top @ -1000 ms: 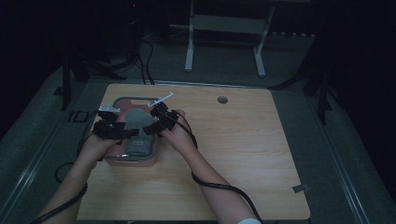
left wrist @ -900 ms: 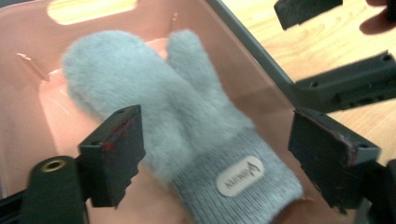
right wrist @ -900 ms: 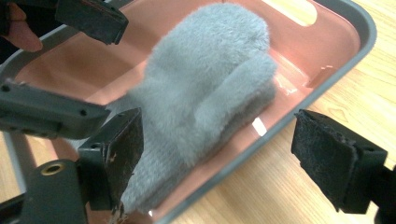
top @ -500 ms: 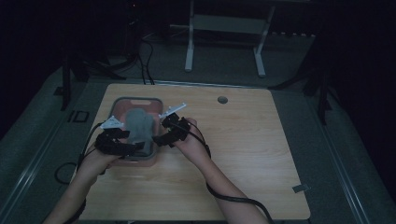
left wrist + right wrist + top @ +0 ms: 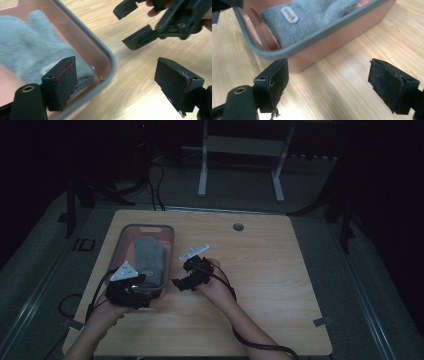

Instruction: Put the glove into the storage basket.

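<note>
Counting what lies on the wooden table (image 5: pixel 260 270): one pink tray (image 5: pixel 123 236) with a grey rim, left of centre in the high view, and one grey glove (image 5: pixel 148 257) lying flat inside it, a small white label near its cuff. Two grippers sit at the tray's lower end. The left gripper (image 5: pixel 131 292), at the tray's lower left corner, has its jaws wide apart with nothing between them; in the left gripper view one jaw hangs over the tray's inside and the other over bare wood, the rim corner between them. The right gripper (image 5: pixel 181 282), just right of the tray's lower right corner, also stands with jaws wide and empty, facing the tray's side wall. A round dark hole (image 5: pixel 238 227) marks the table's upper middle; a metal stand (image 5: pixel 240 150) rises beyond the far edge. Compared with a second ago, both grippers have drawn back from over the glove toward the bottom of the frame, the left jaws having opened a little further, and the glove now lies uncovered.
</note>
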A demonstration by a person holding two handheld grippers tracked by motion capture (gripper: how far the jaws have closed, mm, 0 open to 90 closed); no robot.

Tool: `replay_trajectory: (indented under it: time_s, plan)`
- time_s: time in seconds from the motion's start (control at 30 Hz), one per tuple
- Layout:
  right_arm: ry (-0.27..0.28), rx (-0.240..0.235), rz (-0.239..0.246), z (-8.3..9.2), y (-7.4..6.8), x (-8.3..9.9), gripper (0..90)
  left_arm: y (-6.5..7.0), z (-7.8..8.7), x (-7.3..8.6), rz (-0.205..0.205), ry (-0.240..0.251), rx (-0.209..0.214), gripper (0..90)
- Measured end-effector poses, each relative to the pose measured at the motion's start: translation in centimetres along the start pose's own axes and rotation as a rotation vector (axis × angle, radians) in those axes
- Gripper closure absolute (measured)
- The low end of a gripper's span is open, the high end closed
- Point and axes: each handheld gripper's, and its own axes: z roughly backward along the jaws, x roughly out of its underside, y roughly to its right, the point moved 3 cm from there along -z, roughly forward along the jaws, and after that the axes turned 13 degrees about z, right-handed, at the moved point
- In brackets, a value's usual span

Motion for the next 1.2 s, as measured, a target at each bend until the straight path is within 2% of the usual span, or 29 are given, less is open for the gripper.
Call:
replay_trajectory:
  time_s: [0.1, 0.17, 0.37, 0.53, 0.57, 0.7, 0.8, 1.03, 1.2]
  plan:
    - [-0.003, -0.002, 0.002, 0.3, -0.3, 1.3, 16.4, 0.9, 0.0, 0.9, -0.017, -0.009, 0.019, 18.8]
    - [0.001, -0.004, 0.001, 0.3, -0.3, 1.5, 16.3, 1.4, -0.1, 1.6, -0.028, -0.016, 0.024, 18.8]
    - [-0.02, -0.008, 0.01, -0.1, -0.4, 3.6, 16.2, 2.1, -1.0, 3.4, -0.039, -0.023, 0.039, 18.8]
    - [-0.026, -0.038, 0.03, -0.5, -0.7, 5.1, 16.3, 2.0, -2.4, 4.8, -0.047, -0.033, 0.046, 18.8]
    - [-0.024, -0.035, 0.044, -0.5, -0.7, 5.3, 16.2, 1.8, -2.8, 5.0, -0.041, -0.031, 0.047, 18.8]
    - [-0.015, -0.045, 0.042, -0.8, -0.7, 6.4, 15.7, 1.5, -3.8, 5.9, -0.019, -0.037, 0.06, 18.7]
    - [-0.013, -0.039, 0.064, -0.9, -0.6, 7.3, 15.5, 1.5, -4.4, 6.4, -0.021, -0.044, 0.066, 18.8]
    - [0.01, -0.027, 0.071, -1.2, -0.4, 9.0, 14.7, 1.4, -5.4, 7.1, -0.033, -0.046, 0.071, 18.8]
    - [0.005, -0.027, 0.079, -1.4, -0.4, 9.3, 14.7, 1.4, -5.6, 7.3, -0.029, -0.055, 0.077, 18.7]
